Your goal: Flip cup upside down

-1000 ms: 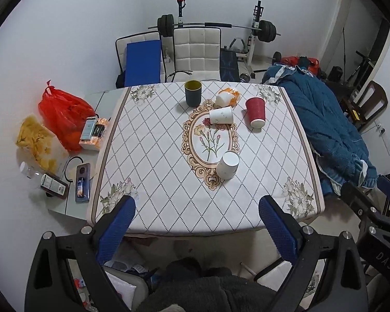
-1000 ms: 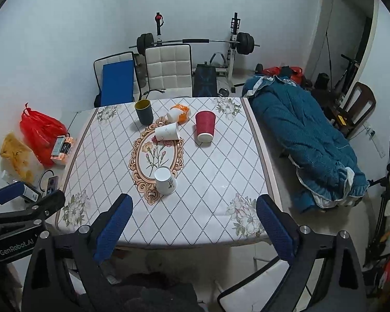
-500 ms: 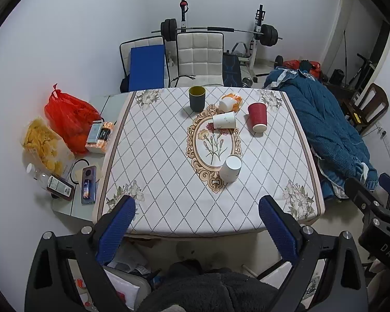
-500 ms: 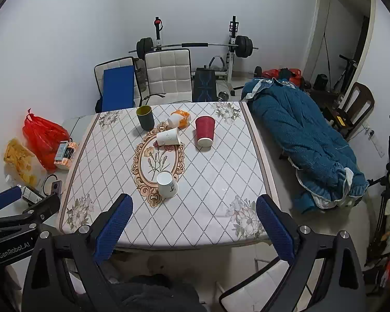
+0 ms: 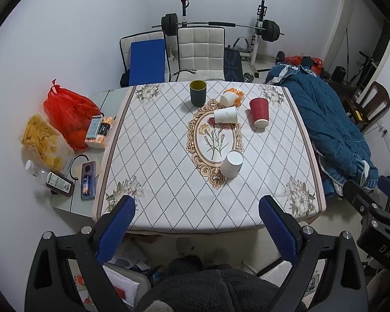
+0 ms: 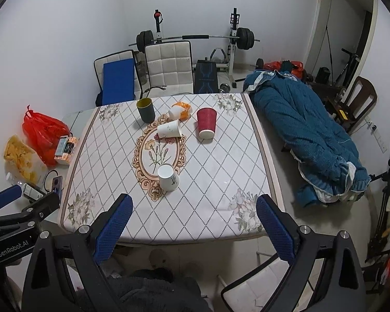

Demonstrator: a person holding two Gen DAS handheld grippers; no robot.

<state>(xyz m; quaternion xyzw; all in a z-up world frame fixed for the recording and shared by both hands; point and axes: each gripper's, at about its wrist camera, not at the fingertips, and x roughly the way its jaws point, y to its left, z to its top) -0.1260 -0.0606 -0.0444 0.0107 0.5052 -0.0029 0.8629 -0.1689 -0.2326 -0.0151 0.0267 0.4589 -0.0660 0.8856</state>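
Note:
Several cups stand or lie on the patterned tablecloth (image 5: 156, 171). A dark green cup (image 5: 198, 93) stands upright at the back. A white paper cup (image 5: 225, 115) lies on its side. An orange-and-white cup (image 5: 231, 96) lies on its side behind it. A red cup (image 5: 259, 112) stands upside down. A white cup (image 5: 232, 164) stands upside down near the middle; it also shows in the right wrist view (image 6: 168, 176). My left gripper (image 5: 196, 230) and right gripper (image 6: 193, 228) are both open and empty, held back beyond the table's near edge.
A side surface left of the table holds a red bag (image 5: 67, 111), a snack bag (image 5: 43, 140), phones and boxes. Two chairs (image 5: 200, 49) and a barbell rack stand behind the table. A blue quilt (image 5: 327, 127) lies to the right. A wooden chair (image 6: 361, 98) stands at far right.
Both grippers have drawn back and up from the table, so the table and cups look smaller and farther. The cups have not moved.

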